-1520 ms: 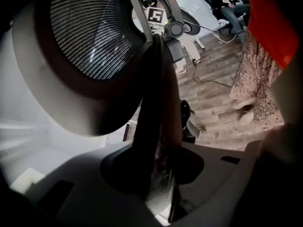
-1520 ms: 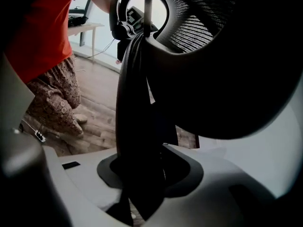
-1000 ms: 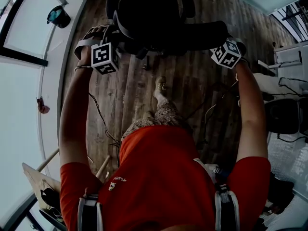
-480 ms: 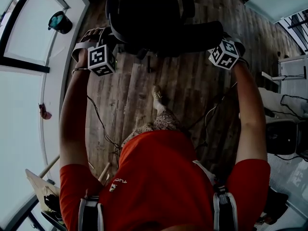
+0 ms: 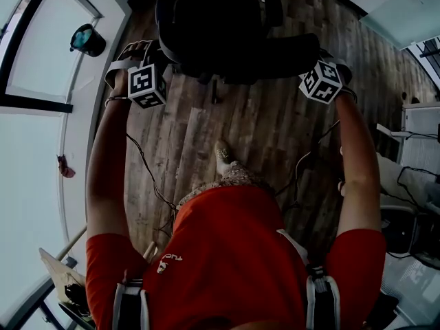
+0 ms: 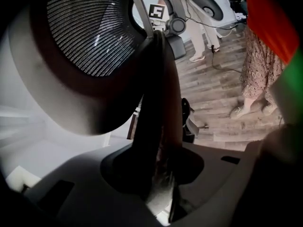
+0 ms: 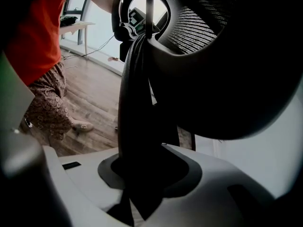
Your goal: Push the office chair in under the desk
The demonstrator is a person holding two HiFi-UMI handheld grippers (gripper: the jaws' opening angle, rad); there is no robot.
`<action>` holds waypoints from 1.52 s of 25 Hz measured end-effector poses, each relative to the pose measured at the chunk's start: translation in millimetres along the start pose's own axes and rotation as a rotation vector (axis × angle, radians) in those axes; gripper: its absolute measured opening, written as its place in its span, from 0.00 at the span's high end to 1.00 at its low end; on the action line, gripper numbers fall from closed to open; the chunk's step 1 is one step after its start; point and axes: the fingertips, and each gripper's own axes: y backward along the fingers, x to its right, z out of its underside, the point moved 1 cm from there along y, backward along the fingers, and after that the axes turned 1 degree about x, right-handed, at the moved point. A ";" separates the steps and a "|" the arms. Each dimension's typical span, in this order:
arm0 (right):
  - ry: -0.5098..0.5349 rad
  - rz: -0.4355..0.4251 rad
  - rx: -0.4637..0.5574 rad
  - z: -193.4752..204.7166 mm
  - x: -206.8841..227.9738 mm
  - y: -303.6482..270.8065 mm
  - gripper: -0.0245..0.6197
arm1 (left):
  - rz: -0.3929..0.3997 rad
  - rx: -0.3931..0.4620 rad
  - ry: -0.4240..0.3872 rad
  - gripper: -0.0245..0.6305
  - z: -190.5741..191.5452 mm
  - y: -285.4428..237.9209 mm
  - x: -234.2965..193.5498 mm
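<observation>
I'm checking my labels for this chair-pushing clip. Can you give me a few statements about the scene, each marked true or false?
1. The left gripper and the right gripper each have their jaws closed on the backrest rim of the office chair. True.
2. The floor is grey carpet. False: it is wood planks.
3. The person's top is red. True.
4. The chair's backrest is a solid wooden panel. False: it is black mesh in a dark frame.
</observation>
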 end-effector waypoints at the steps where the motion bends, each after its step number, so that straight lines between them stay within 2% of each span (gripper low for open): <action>1: 0.003 0.002 0.003 1.6 10.9 -4.8 0.74 | 0.002 -0.004 0.002 0.77 1.0 -8.3 -7.5; 16: 0.011 -0.002 0.013 28.7 133.7 -65.7 0.74 | 0.006 -0.046 0.024 0.77 11.7 -110.9 -99.7; 27: -0.007 0.011 0.014 40.1 207.6 -108.3 0.74 | -0.004 -0.015 0.004 0.77 25.7 -180.4 -166.1; 38: -0.044 0.008 -0.041 62.8 306.7 -171.3 0.75 | 0.021 0.018 -0.031 0.78 49.3 -278.3 -252.2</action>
